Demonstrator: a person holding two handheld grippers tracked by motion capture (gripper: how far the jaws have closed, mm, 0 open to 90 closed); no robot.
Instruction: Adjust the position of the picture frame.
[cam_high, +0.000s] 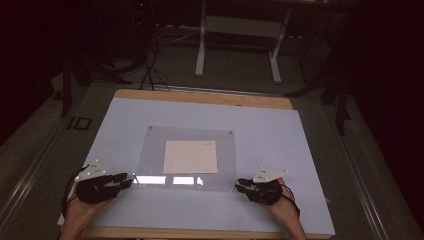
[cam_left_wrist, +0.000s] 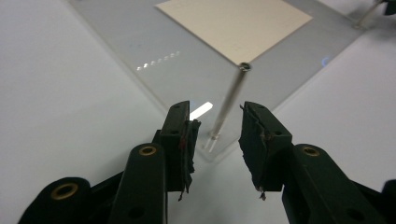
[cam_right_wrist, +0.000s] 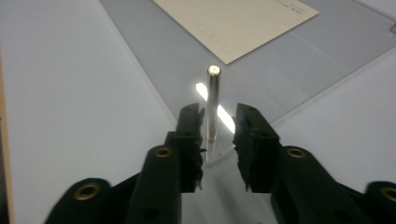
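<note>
Left hand-held gripper (cam_left_wrist: 215, 135) sits with jaws apart, straddling a slim metal post (cam_left_wrist: 229, 100) at the near left corner of the clear acrylic sheet (cam_high: 150, 165). Right hand-held gripper (cam_right_wrist: 218, 140), jaws also apart, brackets its own upright post (cam_right_wrist: 213, 102) at the near right corner. Nothing clamped yet, so by my read the grip and everything after remain. The sheet lies mid-table (cam_high: 280, 135), a cream paper (cam_high: 191, 156) beneath it toward twelve o'clock. Faint print on that paper, too small to read; no brands.
</note>
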